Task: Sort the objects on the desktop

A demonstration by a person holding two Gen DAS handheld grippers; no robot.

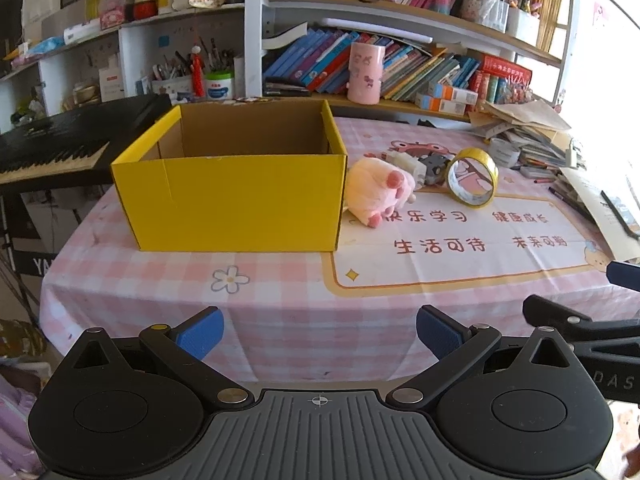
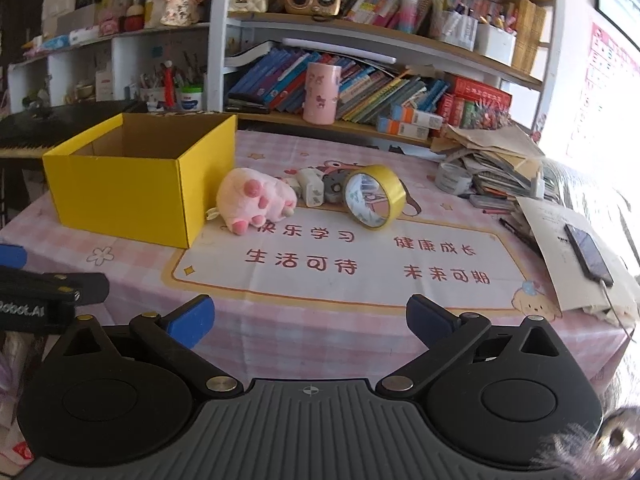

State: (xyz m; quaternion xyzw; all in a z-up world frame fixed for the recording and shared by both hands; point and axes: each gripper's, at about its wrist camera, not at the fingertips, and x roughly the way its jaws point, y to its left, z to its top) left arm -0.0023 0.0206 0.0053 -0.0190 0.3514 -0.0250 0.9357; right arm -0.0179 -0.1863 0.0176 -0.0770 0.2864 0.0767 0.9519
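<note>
- A pink checked cloth covers the counter (image 1: 280,292); crowded bookshelves (image 2: 380,80) stand behind it, a piano keyboard (image 1: 52,156) far left.
- Left claw (image 1: 319,336) hangs over the near edge, fingers spread, nothing between them; ahead and slightly left of it sits the open yellow box (image 1: 240,200).
- Just right of the box lies the pink plush paw (image 2: 256,200), then a small white item (image 2: 311,188), then the yellow tape roll (image 2: 374,196) on edge.
- Right claw (image 2: 310,318) is likewise spread and empty; bare printed mat (image 2: 340,264) lies ahead of it.
- Far right, paper stacks (image 2: 488,160) and a phone (image 2: 588,252) crowd that edge.
</note>
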